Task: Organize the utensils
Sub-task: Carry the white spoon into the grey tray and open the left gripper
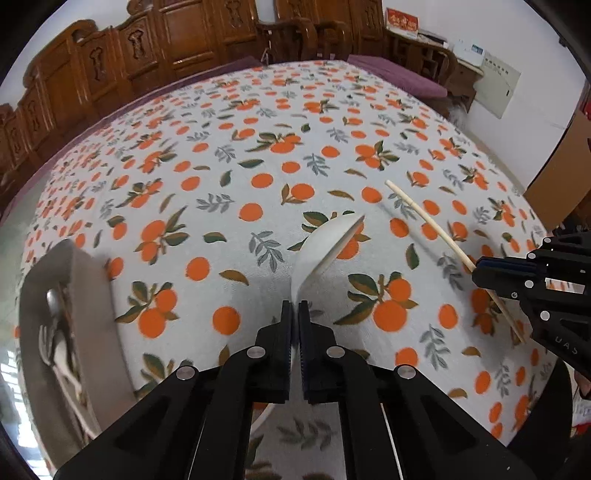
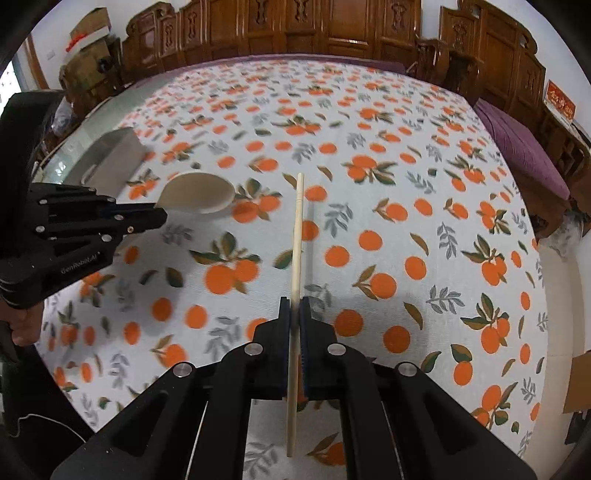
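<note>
My left gripper (image 1: 294,306) is shut on a white ceramic spoon (image 1: 325,251), which tilts up and away from the jaws above the orange-patterned tablecloth (image 1: 229,155). From the right wrist view the same spoon (image 2: 199,194) sticks out of the left gripper (image 2: 162,216). My right gripper (image 2: 294,301) is shut on a pale wooden chopstick (image 2: 297,236) near its middle, and the stick points away from me. In the left wrist view the chopstick (image 1: 424,218) slants up and left from the right gripper (image 1: 476,271).
A grey utensil tray (image 1: 88,288) stands at the table's left edge with metal cutlery (image 1: 53,299) inside; it also shows as the tray (image 2: 110,155) beyond the spoon. Carved wooden chairs (image 2: 332,26) and a purple cushion (image 2: 517,147) ring the table. A hand (image 2: 22,325) grips the left tool.
</note>
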Demonstrator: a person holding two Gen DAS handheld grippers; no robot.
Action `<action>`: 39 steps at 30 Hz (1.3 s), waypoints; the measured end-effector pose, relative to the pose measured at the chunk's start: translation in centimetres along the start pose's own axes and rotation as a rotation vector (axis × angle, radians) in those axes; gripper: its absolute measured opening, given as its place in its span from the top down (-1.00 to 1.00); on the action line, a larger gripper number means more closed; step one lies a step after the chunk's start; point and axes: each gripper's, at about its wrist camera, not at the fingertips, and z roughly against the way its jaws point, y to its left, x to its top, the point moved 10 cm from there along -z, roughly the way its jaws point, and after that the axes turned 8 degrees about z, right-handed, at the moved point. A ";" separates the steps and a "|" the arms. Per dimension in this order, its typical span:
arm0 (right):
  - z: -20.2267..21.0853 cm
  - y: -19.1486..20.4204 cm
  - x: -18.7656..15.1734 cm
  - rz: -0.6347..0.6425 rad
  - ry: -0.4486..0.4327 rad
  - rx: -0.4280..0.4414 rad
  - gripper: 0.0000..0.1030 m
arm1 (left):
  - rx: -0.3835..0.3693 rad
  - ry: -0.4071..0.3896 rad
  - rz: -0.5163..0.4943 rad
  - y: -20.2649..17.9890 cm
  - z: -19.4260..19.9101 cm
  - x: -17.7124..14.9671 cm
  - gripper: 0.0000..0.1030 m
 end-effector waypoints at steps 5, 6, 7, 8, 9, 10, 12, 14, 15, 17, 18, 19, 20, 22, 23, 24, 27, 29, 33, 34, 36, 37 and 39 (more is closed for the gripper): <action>1.4 0.8 0.4 0.011 -0.020 -0.003 0.88 | 0.001 -0.019 0.005 0.2 1.1 -0.1 0.95; 1.7 0.9 0.5 0.009 -0.025 -0.004 0.88 | -0.007 -0.022 0.011 0.2 1.3 0.0 0.95; 2.0 1.0 0.5 0.009 -0.030 -0.004 0.88 | -0.016 -0.025 0.019 0.2 1.6 0.0 0.95; 2.2 1.0 0.5 0.009 -0.033 -0.004 0.88 | -0.019 -0.028 0.022 0.3 1.9 0.1 0.95; 2.5 1.1 0.6 0.008 -0.037 -0.003 0.88 | -0.020 -0.033 0.023 0.3 2.2 0.2 0.95; 2.8 1.2 0.7 0.007 -0.042 -0.001 0.88 | -0.019 -0.038 0.024 0.3 2.5 0.3 0.95; 3.2 1.4 0.9 0.010 -0.051 -0.001 0.88 | -0.021 -0.053 0.027 0.4 3.4 0.6 0.95; 3.6 1.7 1.3 0.012 -0.061 0.002 0.88 | -0.021 -0.071 0.028 0.6 4.4 0.9 0.95; 3.8 1.9 1.5 0.014 -0.066 0.004 0.88 | -0.022 -0.080 0.030 0.7 4.9 1.0 0.95; 4.1 2.4 1.9 0.019 -0.076 0.007 0.88 | -0.020 -0.100 0.035 1.1 6.0 1.4 0.95; 4.3 2.7 2.1 0.021 -0.081 0.011 0.88 | -0.019 -0.110 0.039 1.5 6.6 1.5 0.95; 4.4 3.1 2.5 0.024 -0.087 0.016 0.88 | -0.018 -0.115 0.042 1.6 6.9 1.6 0.95; 4.5 3.4 2.8 0.027 -0.092 0.019 0.88 | -0.015 -0.123 0.047 2.0 7.4 1.7 0.95; 4.8 4.2 3.5 0.037 -0.103 0.028 0.88 | -0.009 -0.137 0.055 2.8 8.2 1.8 0.95; 4.8 4.6 3.8 0.041 -0.107 0.032 0.88 | -0.004 -0.144 0.061 3.4 8.6 1.8 0.95; 4.8 5.1 4.2 0.047 -0.112 0.038 0.88 | 0.001 -0.149 0.069 4.0 8.9 1.9 0.95; 4.7 6.6 5.2 0.061 -0.121 0.056 0.88 | 0.023 -0.156 0.099 6.1 9.5 1.9 0.95; 4.6 7.6 5.7 0.070 -0.124 0.066 0.88 | 0.041 -0.156 0.119 7.6 9.6 1.8 0.95; 4.0 9.7 7.0 0.087 -0.128 0.090 0.88 | 0.070 -0.149 0.177 11.3 9.5 1.4 0.95; 3.9 10.0 7.3 0.091 -0.128 0.095 0.88 | 0.074 -0.147 0.190 12.1 9.4 1.3 0.95; 3.7 10.8 7.8 0.098 -0.129 0.106 0.88 | 0.082 -0.136 0.230 14.1 9.1 0.9 0.95; 3.6 11.1 8.0 0.100 -0.129 0.109 0.88 | 0.084 -0.132 0.243 14.8 8.9 0.8 0.95; 3.3 11.7 8.4 0.105 -0.130 0.117 0.88 | 0.092 -0.118 0.276 16.3 8.4 0.3 0.95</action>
